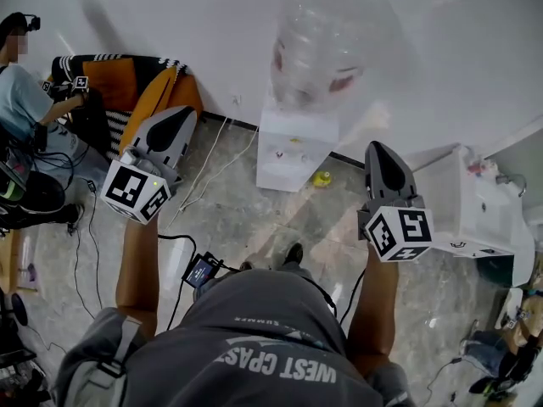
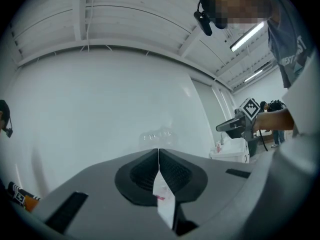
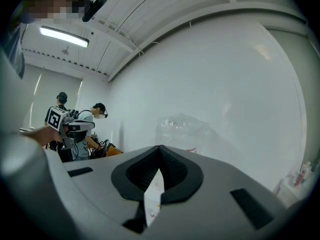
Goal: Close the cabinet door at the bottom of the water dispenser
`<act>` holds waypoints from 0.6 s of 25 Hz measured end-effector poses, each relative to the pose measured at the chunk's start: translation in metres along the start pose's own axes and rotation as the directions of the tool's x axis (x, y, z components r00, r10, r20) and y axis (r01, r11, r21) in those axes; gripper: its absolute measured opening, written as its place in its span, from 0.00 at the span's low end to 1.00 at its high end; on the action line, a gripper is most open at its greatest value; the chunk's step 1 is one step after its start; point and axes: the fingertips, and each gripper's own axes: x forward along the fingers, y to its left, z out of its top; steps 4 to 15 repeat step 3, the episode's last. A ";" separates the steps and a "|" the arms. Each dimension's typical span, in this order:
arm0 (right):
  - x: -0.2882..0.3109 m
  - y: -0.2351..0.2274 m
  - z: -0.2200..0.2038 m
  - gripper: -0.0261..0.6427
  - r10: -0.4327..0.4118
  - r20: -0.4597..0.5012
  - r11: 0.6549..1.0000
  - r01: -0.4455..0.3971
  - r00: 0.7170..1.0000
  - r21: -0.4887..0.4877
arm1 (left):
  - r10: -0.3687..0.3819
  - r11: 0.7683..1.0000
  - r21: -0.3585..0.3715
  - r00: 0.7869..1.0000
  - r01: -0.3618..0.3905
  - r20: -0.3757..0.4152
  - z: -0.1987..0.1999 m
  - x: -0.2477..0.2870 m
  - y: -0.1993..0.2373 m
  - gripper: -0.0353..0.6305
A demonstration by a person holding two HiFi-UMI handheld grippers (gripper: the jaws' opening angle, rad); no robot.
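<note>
The white water dispenser (image 1: 293, 147) stands against the wall ahead, with a clear bottle (image 1: 327, 41) on top; the bottle also shows faintly as a clear bottle (image 3: 185, 129) in the right gripper view. From this steep angle the bottom cabinet door is hidden. My left gripper (image 1: 187, 114) is held up to the dispenser's left, well short of it, jaws shut and empty. My right gripper (image 1: 379, 146) is raised on the dispenser's right, also shut on nothing. In their own views the left gripper (image 2: 158, 151) and right gripper (image 3: 160, 148) both have their jaws meeting at the tip.
A small yellow object (image 1: 321, 178) lies on the floor by the dispenser's right corner. White cables (image 1: 212, 172) run along the floor at its left. A white unit (image 1: 475, 210) stands at right. An orange and striped seat (image 1: 127, 83) and a seated person (image 1: 25, 108) are at left.
</note>
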 end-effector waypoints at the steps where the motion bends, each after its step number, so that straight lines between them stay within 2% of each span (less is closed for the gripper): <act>1: 0.012 0.006 0.005 0.08 -0.001 -0.006 1.000 0.001 1.000 -0.004 | 0.001 1.000 -0.008 1.000 -0.001 0.001 -0.001 0.001 0.015 0.08; 3: 0.036 0.019 0.017 0.08 -0.004 -0.018 1.000 0.003 1.000 -0.013 | 0.002 1.000 -0.026 1.000 -0.002 0.002 -0.002 0.002 0.045 0.08; 15: 0.036 0.019 0.017 0.08 -0.004 -0.018 1.000 0.003 1.000 -0.013 | 0.002 1.000 -0.026 1.000 -0.002 0.002 -0.002 0.002 0.045 0.08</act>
